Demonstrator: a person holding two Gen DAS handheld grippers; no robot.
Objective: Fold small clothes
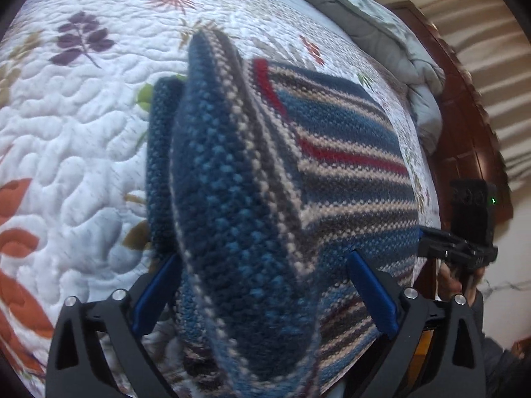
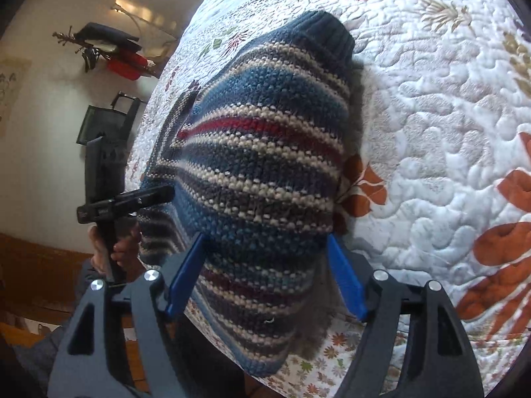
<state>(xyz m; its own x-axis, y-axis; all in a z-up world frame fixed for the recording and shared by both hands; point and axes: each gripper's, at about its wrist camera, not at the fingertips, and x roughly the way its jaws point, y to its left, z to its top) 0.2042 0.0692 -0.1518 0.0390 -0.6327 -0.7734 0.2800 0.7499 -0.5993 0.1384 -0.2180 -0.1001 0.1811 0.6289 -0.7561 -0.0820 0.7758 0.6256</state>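
A small knitted sweater with blue, cream, grey and red stripes lies on the quilted bed cover. In the left wrist view a folded part of it rises between the blue pads of my left gripper, whose jaws stand wide apart. In the right wrist view the sweater fills the space between the pads of my right gripper, also wide apart. Its dark blue ribbed cuff points away. Each gripper shows in the other's view, the right one and the left one.
The white quilt has leaf prints. A grey blanket is bunched by the wooden headboard. A black chair and a shelf with red and dark items stand by the wall.
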